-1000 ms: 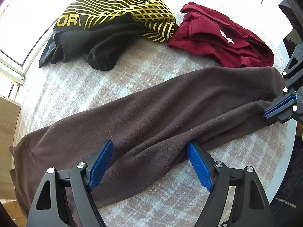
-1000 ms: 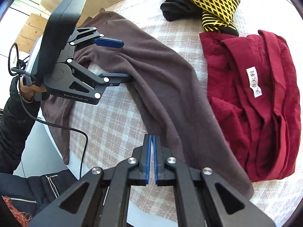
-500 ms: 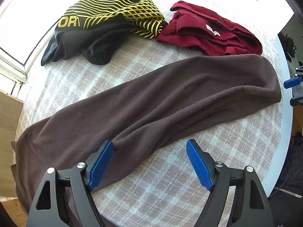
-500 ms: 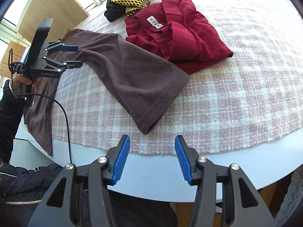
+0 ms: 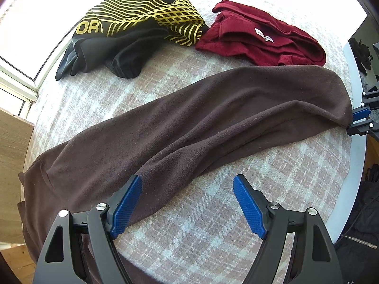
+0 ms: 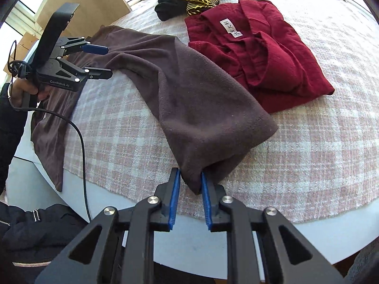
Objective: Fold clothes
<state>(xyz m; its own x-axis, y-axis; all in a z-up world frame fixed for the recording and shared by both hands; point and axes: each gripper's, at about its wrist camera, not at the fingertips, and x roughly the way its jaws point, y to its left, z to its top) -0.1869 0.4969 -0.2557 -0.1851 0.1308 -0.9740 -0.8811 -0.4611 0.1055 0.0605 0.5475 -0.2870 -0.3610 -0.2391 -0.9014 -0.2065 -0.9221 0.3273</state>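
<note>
While the right tool [image 6: 189,190] pinches the brown garment's [image 5: 189,127] corner, checked cloth [image 6: 308,153] lies bare beside.

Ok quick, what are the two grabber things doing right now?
Left gripper: open, holding nothing, with one finger over the brown garment.
Right gripper: closing around the corner of the brown garment; the pinch doesn't look tight yet.

You can read "GenRobot.AI" on the left gripper [image 6: 100,61] body, and yellow letters "OR" on the black garment [image 5: 123,45].
</note>
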